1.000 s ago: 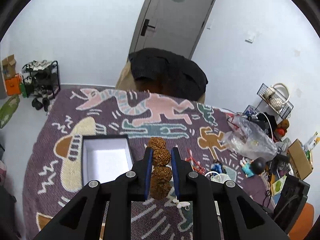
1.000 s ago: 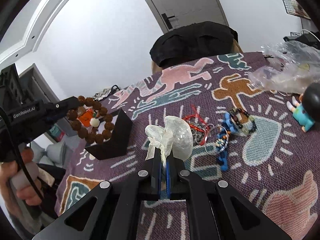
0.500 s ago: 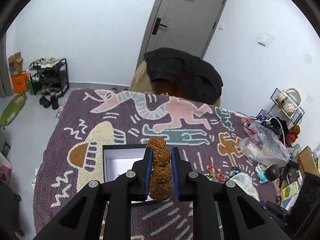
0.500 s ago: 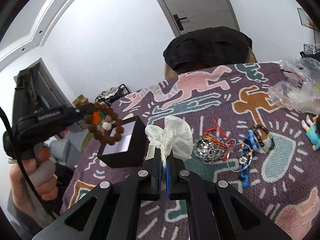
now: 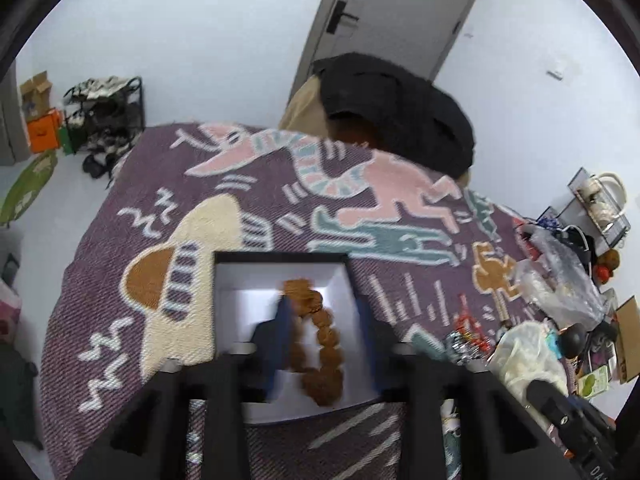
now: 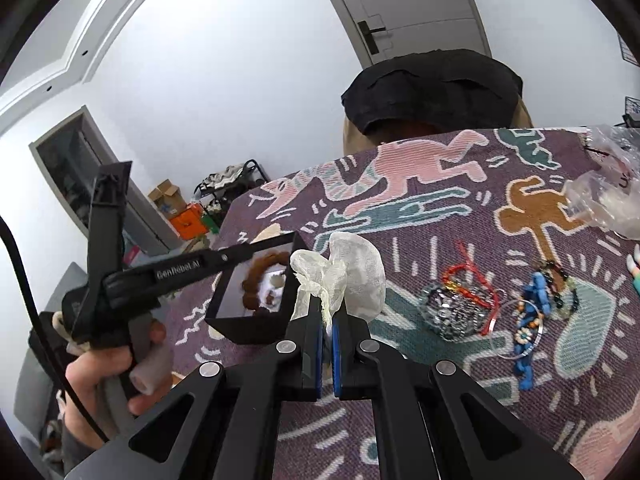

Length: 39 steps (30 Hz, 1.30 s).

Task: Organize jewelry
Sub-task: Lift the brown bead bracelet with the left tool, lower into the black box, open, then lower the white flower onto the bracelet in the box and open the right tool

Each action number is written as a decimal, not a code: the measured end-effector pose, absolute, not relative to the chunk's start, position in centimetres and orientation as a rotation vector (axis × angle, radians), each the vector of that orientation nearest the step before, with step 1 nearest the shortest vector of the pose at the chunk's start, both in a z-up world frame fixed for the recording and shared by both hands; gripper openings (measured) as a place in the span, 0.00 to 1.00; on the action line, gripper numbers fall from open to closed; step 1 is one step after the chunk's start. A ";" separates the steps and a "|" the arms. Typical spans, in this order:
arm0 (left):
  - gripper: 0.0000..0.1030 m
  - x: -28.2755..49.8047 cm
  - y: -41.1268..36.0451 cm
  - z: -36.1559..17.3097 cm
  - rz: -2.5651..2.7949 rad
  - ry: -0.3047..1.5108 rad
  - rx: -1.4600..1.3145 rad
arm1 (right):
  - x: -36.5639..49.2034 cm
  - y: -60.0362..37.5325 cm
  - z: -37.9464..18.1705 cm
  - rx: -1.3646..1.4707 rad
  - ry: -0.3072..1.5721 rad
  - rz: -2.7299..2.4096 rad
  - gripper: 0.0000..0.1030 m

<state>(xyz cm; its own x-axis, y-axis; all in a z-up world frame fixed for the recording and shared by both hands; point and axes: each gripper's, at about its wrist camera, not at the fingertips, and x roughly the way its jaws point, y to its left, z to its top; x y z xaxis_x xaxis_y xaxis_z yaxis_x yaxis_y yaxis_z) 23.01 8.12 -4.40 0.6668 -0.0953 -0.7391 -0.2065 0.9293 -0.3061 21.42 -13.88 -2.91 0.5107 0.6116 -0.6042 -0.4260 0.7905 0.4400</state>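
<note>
Swung down over the box (image 5: 280, 276), left gripper (image 5: 322, 344) opening, bracelet (image 5: 320, 336) dropping inside; right gripper (image 6: 327, 354) clamped on pouch (image 6: 352, 276); heap of jewelry (image 6: 496, 308) left on rug (image 6: 420, 420).

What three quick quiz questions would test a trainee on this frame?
1. True or false: the right claw is shut on the white mesh pouch.
2. Where is the brown bead bracelet? A) on the rug B) in the black box C) in the plastic bag
3. Name the claw whose pads are clear of the bracelet.

Key: 1 true; 2 B; 3 the left claw, its jaws opening.
</note>
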 end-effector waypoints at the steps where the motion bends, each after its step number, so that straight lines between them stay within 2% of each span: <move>1: 0.65 22.5 8.8 -4.3 0.067 0.827 -0.407 | 21.6 -13.4 -2.8 0.243 0.825 0.634 0.04; 2: 0.71 22.0 9.3 -4.2 0.076 0.802 -0.419 | 21.7 -13.1 -2.8 0.240 0.825 0.636 0.04; 3: 0.72 21.6 9.7 -4.0 0.090 0.783 -0.421 | 21.9 -12.6 -2.7 0.237 0.826 0.639 0.04; 18: 0.73 17.9 13.2 -2.2 0.142 0.712 -0.382 | 24.5 -6.2 -1.5 0.196 0.831 0.704 0.04; 26: 0.91 16.1 13.9 -1.0 0.165 0.650 -0.339 | 25.7 -2.9 -1.3 0.192 0.818 0.758 0.05; 27: 0.93 16.0 14.1 -0.9 0.167 0.644 -0.337 | 25.9 -2.4 -1.4 0.179 0.818 0.763 0.09; 29: 0.93 15.6 14.3 -0.7 0.171 0.638 -0.336 | 26.3 -1.8 -1.8 0.181 0.848 0.792 0.38; 30: 0.93 15.6 14.4 -0.7 0.172 0.637 -0.336 | 26.3 -2.0 -1.8 0.193 0.852 0.802 0.58; 31: 0.93 15.5 14.5 -0.7 0.171 0.636 -0.338 | 26.2 -2.4 -1.8 0.204 0.835 0.802 0.70; 33: 0.95 15.4 14.5 -0.7 0.168 0.635 -0.338 | 25.7 -3.2 -1.6 0.192 0.801 0.777 0.74; 39: 0.98 15.3 13.6 -0.3 0.148 0.618 -0.335 | 24.6 -6.1 -1.4 0.182 0.795 0.709 0.74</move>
<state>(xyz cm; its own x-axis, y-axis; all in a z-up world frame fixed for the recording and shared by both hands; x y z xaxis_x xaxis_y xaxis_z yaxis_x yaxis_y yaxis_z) 15.27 13.63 -0.32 0.8066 0.0359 -0.5900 -0.2345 0.9357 -0.2636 24.61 -6.06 -1.42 0.4854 0.6447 -0.5906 -0.5136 0.7569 0.4041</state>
